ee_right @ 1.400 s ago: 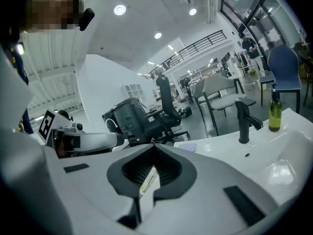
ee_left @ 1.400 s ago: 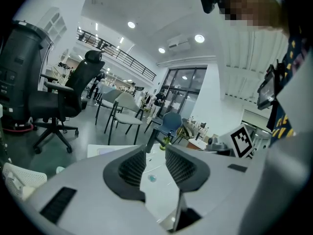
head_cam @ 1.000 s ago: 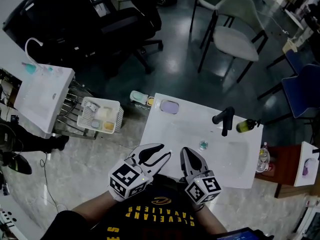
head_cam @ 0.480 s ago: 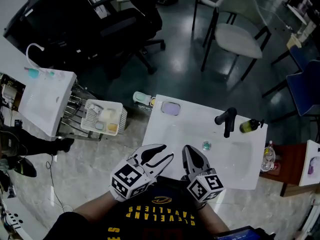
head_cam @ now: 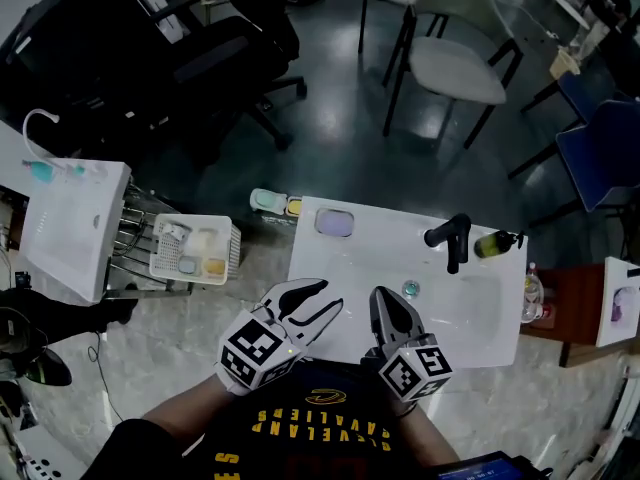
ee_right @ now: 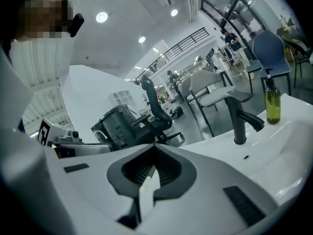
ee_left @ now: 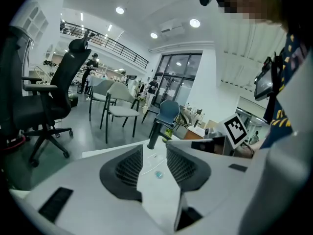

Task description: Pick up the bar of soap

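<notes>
The approach is judged to be in hand. The soap (head_cam: 336, 222) is seen on the sink's (head_cam: 470, 343) far left corner, well apart from the slightly spread, empty left tongs (head_cam: 328, 296) and the pressed-together right tongs (head_cam: 386, 298). A forward reach is called for.

**Head view.** Camera on the person's head, high up, facing steeply down. White washbasin (head_cam: 350, 263) mid-frame; left gripper (head_cam: 326, 296) and right gripper (head_cam: 381, 296) at 6 o'clock.

**Left gripper view.** Camera on the left gripper (ee_left: 154, 148), low and close over the washbasin (ee_left: 155, 195), facing along the jaws. Black faucet (ee_left: 152, 133) at 12 o'clock.

**Right gripper view.** Camera on the right gripper (ee_right: 155, 146), equally low. Office chair (ee_right: 156, 106) at 12 o'clock, faucet (ee_right: 239, 119) at 3 o'clock.

**Shared.**
- Faucet (head_cam: 447, 240): all three views.
- Drain (head_cam: 407, 289) (ee_left: 158, 174): head and left gripper views.
- Olive bottle (head_cam: 490, 245) (ee_right: 272, 104): head and right gripper views.
</notes>
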`<control>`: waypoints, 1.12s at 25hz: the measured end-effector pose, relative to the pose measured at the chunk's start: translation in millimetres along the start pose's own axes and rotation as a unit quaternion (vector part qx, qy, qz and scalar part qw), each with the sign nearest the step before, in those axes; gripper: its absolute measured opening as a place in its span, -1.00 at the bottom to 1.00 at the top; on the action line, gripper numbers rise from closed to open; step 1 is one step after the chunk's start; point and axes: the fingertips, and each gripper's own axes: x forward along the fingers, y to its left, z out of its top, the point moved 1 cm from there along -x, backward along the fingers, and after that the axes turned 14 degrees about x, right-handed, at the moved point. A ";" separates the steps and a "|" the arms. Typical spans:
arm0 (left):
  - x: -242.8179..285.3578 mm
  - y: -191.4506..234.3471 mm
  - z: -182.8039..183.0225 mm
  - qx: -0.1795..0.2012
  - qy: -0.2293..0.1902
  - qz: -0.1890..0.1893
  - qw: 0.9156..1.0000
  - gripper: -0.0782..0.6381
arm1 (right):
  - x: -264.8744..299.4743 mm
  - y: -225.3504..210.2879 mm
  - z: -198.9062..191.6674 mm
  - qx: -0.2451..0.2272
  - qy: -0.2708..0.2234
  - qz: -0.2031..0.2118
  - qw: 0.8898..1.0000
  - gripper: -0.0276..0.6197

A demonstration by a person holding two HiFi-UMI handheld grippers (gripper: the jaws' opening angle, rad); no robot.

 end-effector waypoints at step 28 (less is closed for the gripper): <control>78.4 84.6 -56.5 0.229 0.164 -0.053 0.958 -0.19 | 16.3 -25.3 0.3 0.039 -0.012 -0.056 0.998 -0.88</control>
